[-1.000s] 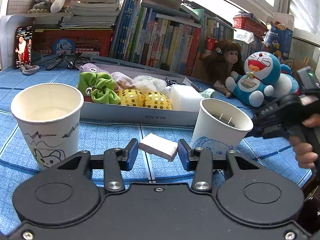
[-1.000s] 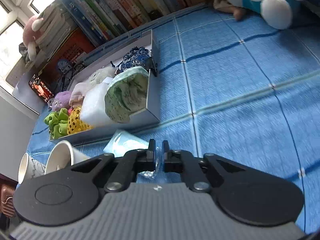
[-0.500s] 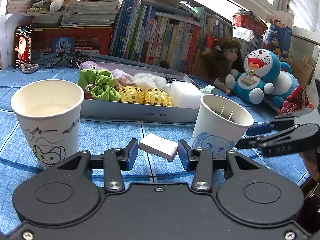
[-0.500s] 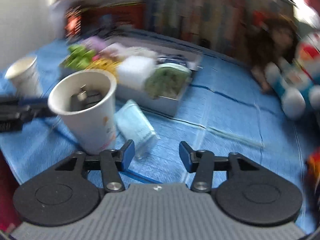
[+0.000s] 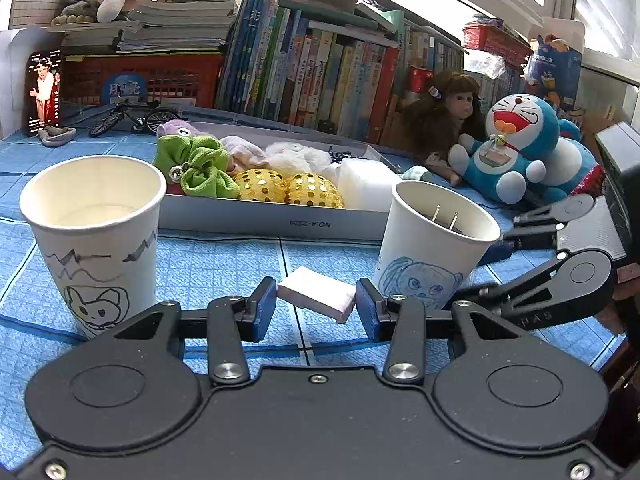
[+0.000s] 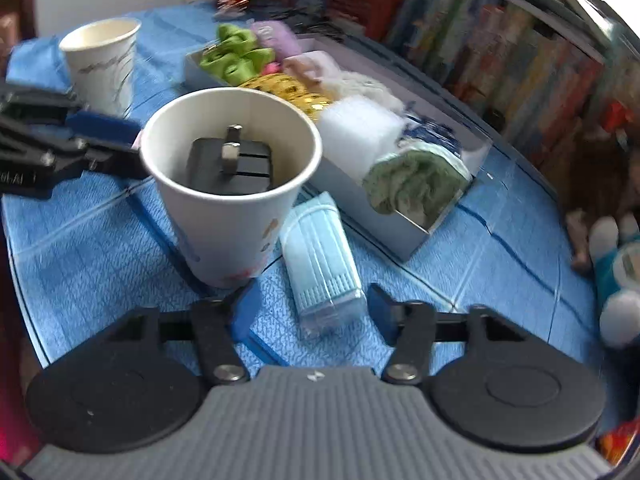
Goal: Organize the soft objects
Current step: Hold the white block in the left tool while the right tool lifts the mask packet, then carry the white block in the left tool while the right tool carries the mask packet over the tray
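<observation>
Swinging round: your right gripper [image 6: 306, 310] has come off its closed pinch of a second ago and turned to face the tray; its fingers are now spread wide, holding nothing.
Mask pack: the wrapped light-blue face masks [image 6: 320, 260] lie on the cloth just beyond those spread fingers, beside the base of the paper cup [image 6: 230, 184] with the black plug in it, and short of the tray's near end.
Meaning: you look lined up for a fresh grasp on the pack; it is not yet in the tray.
Left gripper: your left gripper [image 5: 316, 306] hovers low with fingers apart, as it was, the small white pad [image 5: 316, 294] lying between them; whether they touch it I cannot tell.
Tray: the grey tray [image 5: 260, 222] already holds the green scrunchie [image 5: 196, 164], two gold sequin balls [image 5: 288, 188], a white sponge block [image 6: 360, 132] and a green rolled cloth [image 6: 412, 180] at its right end.
Surface: a blue checked cloth [image 5: 224, 264] covers the tabletop; a second cup [image 5: 94, 232], empty, stands toward the left edge.
Room: books [image 5: 304, 68] line the back edge, with a doll [image 5: 444, 116] and a blue cat plush [image 5: 520, 148] at the right; the right view is motion-blurred.
</observation>
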`<state>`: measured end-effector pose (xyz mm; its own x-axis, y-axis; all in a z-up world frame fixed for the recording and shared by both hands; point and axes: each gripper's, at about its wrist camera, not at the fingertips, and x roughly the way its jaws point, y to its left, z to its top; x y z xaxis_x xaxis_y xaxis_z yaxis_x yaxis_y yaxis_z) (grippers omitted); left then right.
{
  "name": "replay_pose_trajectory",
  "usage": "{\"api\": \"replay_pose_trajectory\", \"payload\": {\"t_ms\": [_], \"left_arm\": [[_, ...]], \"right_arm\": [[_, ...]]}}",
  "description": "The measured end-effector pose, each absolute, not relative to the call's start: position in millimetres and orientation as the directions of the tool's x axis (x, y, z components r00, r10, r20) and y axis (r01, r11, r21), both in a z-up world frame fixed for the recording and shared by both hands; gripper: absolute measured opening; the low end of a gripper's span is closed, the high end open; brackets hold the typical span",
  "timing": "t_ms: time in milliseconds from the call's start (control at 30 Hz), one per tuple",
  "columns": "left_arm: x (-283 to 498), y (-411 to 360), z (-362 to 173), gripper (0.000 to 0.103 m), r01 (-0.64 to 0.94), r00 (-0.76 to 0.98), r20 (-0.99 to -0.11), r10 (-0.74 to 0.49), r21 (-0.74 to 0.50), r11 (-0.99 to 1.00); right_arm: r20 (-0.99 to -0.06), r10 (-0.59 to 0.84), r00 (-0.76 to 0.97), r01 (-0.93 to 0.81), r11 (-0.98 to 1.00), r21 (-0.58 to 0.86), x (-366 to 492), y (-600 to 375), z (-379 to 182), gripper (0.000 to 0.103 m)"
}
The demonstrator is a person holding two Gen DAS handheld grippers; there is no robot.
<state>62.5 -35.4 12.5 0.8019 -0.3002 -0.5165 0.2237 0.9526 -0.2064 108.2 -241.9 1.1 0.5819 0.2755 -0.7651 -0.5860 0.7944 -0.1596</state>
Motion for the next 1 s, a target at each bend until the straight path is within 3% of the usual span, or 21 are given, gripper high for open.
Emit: {"api": "replay_pose_trajectory", "payload": {"t_ms": [133,333,533,1000], "left_arm": [[63,-35,12,0.041,0.227,0.801,-0.514,-0.308,-0.215,0.950],[63,-34,11,0.041,0.227,0.801,-0.513,-0.309,-0.216,0.949],[60,-33,14,0.041,0.230,0.806,-0.502,-0.315,-0.224,0.947],[61,-29,53,0.041,0.260,0.836,-0.438,-0.331,-0.215,0.941]], "right_arm": [[-0.736,0.282,0.615,-0.518,0.849,-0.107,89,-241,-3,0.028],[-0.692,0.208,0.691,-0.374,0.923,-0.096,57,-229,-5,0.018],[-0.649,0.145,0.747,-0.210,0.977,-0.024,50,-238,-3,0.016],[-0.564,0.103,0.819,-0.136,0.991,-0.016,43,-250,34,0.016]]}}
